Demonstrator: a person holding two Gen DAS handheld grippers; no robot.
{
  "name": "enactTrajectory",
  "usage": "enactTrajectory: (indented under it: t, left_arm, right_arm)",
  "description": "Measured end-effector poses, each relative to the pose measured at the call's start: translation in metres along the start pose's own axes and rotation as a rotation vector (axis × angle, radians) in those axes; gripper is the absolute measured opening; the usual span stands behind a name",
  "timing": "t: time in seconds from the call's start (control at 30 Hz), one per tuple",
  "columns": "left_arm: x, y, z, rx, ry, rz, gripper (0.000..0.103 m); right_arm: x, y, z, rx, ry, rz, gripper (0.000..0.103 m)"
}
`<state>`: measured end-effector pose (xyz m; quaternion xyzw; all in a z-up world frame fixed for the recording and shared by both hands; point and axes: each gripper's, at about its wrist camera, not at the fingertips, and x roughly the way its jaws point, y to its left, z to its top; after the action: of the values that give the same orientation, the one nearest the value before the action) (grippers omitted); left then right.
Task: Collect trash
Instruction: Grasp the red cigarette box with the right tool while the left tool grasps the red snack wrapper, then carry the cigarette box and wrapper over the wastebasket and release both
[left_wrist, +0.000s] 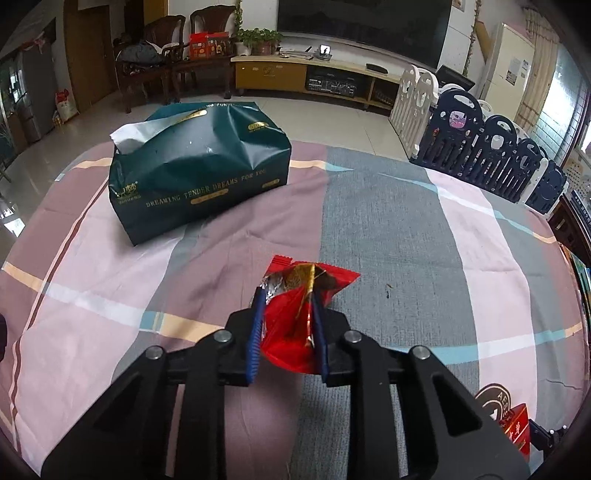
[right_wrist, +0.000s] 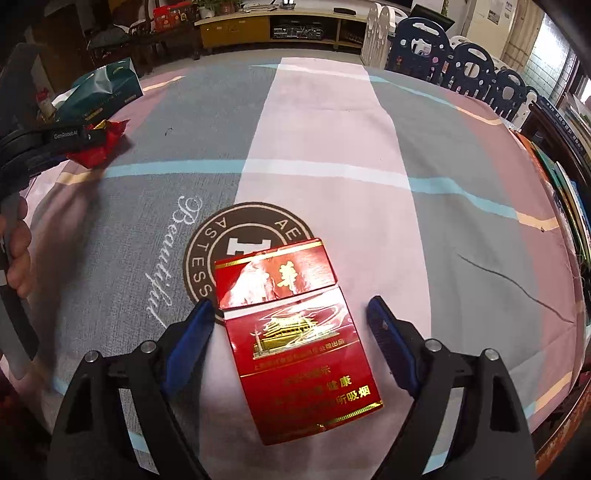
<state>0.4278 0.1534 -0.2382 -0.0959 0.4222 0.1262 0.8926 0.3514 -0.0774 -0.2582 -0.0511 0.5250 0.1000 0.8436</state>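
Two claws: the left claw (left_wrist: 286, 317) is clamped on a red wrapper (left_wrist: 295, 325), clear of the tissue pack (left_wrist: 199, 170); the right claw (right_wrist: 290, 325) gapes, straddling a red cigarette box (right_wrist: 299, 339) on the tabletop (right_wrist: 461, 166), pads not touching it.

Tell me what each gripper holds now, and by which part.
The left gripper pinches the crumpled red foil snack wrapper across its middle. The right gripper holds nothing: its jaws stand open around the red cigarette pack.

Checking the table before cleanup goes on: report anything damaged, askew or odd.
The green tissue pack is dented and creased on top, with one tissue poking out. The red cigarette box lies flat with its lid slightly ajar, between the open right gripper. The left gripper pinches a crumpled red wrapper.
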Motion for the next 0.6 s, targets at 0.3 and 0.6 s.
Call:
enactTrajectory:
  t: [0.3,0.6]
  left_arm:
    - [-0.031,0.001,-0.007,0.006,-0.063,-0.019,0.024]
    - [-0.142,-0.005,-0.035,-0.010,-0.190,-0.045,0.024]
  right_arm:
    - [-0.024,0.000,-0.012,0.028,-0.037,0.026,0.058]
    - [-0.126,-0.028,-0.045,0.096,-0.163,0.074,0.058]
